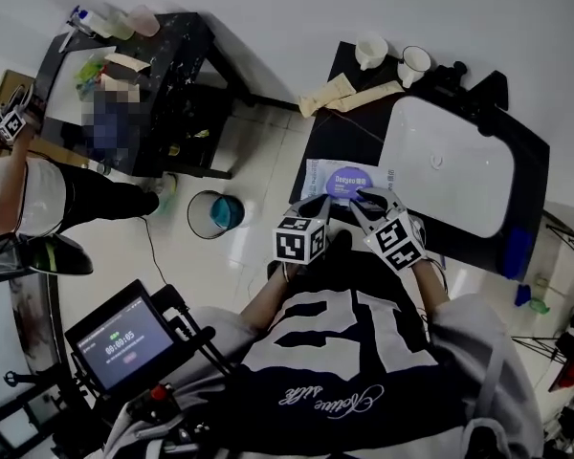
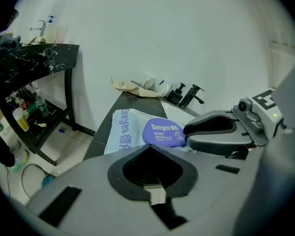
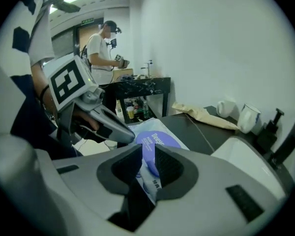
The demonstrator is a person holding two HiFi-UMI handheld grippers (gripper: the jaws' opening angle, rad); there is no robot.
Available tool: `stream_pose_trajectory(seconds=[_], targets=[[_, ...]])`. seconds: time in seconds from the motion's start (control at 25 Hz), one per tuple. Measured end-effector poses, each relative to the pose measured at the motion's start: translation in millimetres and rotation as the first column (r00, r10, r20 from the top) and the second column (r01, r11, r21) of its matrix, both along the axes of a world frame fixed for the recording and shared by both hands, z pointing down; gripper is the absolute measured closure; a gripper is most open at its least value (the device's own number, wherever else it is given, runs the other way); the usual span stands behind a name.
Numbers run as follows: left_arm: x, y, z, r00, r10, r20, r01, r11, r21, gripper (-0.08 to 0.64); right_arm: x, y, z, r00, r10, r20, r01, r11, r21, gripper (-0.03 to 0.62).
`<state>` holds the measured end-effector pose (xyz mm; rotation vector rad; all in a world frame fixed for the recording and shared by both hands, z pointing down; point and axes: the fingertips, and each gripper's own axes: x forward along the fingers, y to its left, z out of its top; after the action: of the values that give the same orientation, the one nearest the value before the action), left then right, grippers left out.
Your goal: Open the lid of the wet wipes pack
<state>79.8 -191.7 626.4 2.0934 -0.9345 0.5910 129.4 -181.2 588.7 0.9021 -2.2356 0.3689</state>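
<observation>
Head view: a pale blue soft wet wipes pack point(image 1: 337, 175) lies flat on the near left end of a dark stone counter point(image 1: 330, 127). It is just beside the counter's left edge and next to a white oval sink point(image 1: 450, 165). Its long axis runs left to right in front of the person. The left gripper point(image 1: 318, 206) and the right gripper point(image 1: 366, 202) meet over its near side. Behind the pack the counter is bare up to two white mugs point(image 1: 392, 57). The floor is pale tile.

Left gripper view: the jaws are pressed together with nothing between them. Beyond them the pack point(image 2: 123, 129) stretches away, with its purple oval lid point(image 2: 162, 132) lying flat on top. The tips of the right gripper point(image 2: 188, 135) are at the lid's right edge. A black tap point(image 2: 189, 93) stands further back by a plain white wall.

Right gripper view: the jaws point(image 3: 148, 151) stand a narrow gap apart, and the lid point(image 3: 155, 142) shows through it. I cannot tell if they touch it. The left gripper point(image 3: 125, 132) is close on the left.
</observation>
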Motion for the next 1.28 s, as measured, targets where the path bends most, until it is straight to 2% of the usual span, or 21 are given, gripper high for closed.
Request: stream_pose_trajectory(seconds=[0.16, 0.32, 0.4, 0.56, 0.76, 0.84, 1.0, 1.12, 1.28], targets=[[-0.4, 2.1, 6.0, 1.000, -0.022, 0.007, 0.022, 1.000, -0.008, 0.561, -5.4, 0.6, 15.7, 0.981, -0.158, -0.111, 0.161, 0.987, 0.019, 0.526], [1.1, 6.2, 11.6, 0.999, -0.023, 0.036, 0.023, 1.000, -0.013, 0.561, -9.8, 2.1, 24.0, 0.951, -0.252, -0.179, 0.261, 0.965, 0.026, 0.526], [0.9, 6.5, 12.6, 0.999, -0.034, 0.028, 0.034, 0.999, -0.025, 0.561, -12.2, 2.4, 24.4, 0.931, -0.294, -0.216, 0.306, 0.952, 0.027, 0.526], [-0.7, 6.4, 15.9, 0.999, -0.051, 0.001, 0.051, 0.997, -0.049, 0.561, -16.6, 4.9, 28.2, 0.887, -0.356, -0.294, 0.381, 0.924, 0.031, 0.526], [-2.2, 6.7, 15.8, 0.999, -0.034, -0.001, 0.033, 0.998, -0.057, 0.561, -21.6, 4.8, 30.4, 0.849, -0.381, -0.365, 0.417, 0.909, 0.020, 0.526], [-1.9, 6.2, 15.9, 1.000, -0.007, 0.017, 0.008, 0.999, -0.048, 0.561, -22.2, 3.6, 31.7, 0.857, -0.368, -0.360, 0.397, 0.918, 0.009, 0.523], [3.4, 4.3, 18.2, 0.994, 0.076, 0.077, -0.075, 0.997, -0.005, 0.561, -18.4, -2.0, 31.8, 0.911, -0.303, -0.281, 0.312, 0.950, -0.014, 0.522], [3.2, 3.9, 19.1, 0.994, 0.082, 0.071, -0.082, 0.997, -0.004, 0.561, -18.1, -4.7, 27.2, 0.937, -0.264, -0.229, 0.270, 0.963, -0.009, 0.522], [2.9, 2.7, 19.2, 0.995, 0.080, 0.060, -0.080, 0.997, -0.008, 0.561, -18.9, -6.6, 23.4, 0.955, -0.230, -0.187, 0.231, 0.973, -0.015, 0.523]])
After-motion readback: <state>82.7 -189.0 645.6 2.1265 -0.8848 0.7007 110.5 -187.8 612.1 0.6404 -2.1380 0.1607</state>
